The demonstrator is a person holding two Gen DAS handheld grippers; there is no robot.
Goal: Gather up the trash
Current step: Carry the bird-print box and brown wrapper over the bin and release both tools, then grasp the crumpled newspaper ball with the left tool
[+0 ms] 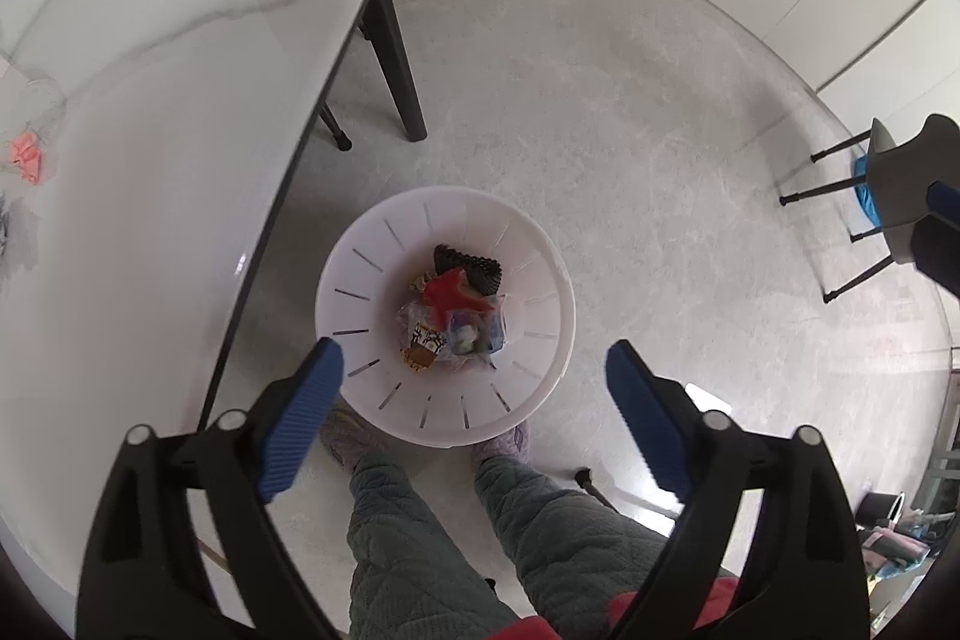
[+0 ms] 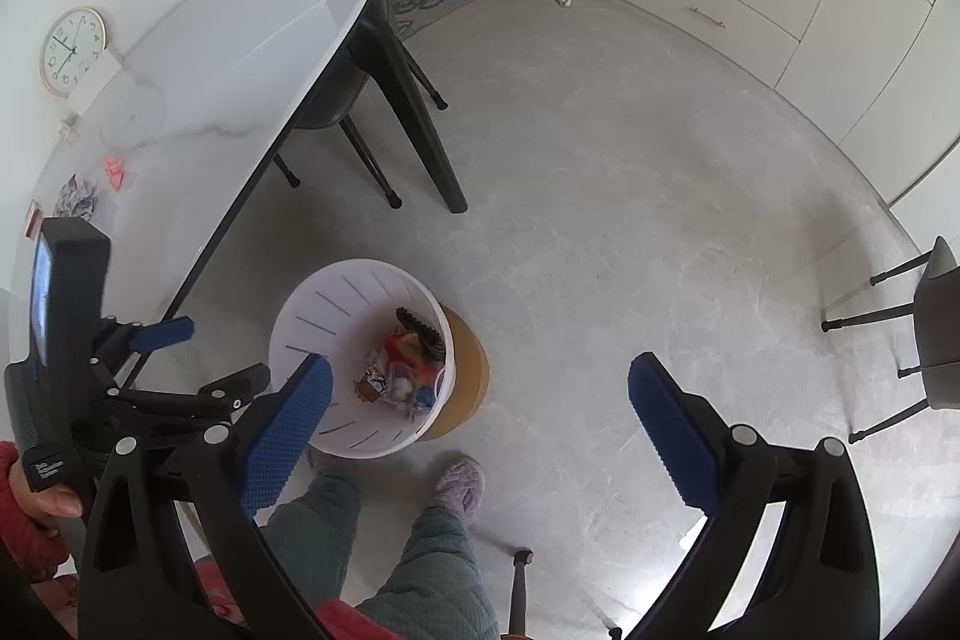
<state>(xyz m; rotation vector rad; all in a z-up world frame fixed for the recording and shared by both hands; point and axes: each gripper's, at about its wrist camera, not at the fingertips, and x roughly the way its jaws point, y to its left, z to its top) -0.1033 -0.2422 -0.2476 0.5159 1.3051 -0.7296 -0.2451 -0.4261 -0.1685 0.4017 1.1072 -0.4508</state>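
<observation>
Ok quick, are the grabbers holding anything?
Left gripper: open, holding nothing, above the trash bin.
Right gripper: open, holding nothing.

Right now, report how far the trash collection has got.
Done: several wrappers and scraps already lie in the white bin on the floor. In hand: nothing; the left gripper hangs open over the bin and the right gripper is open and empty too. Left: a pink scrap and a crumpled silvery wrapper lie on the white table.
</observation>
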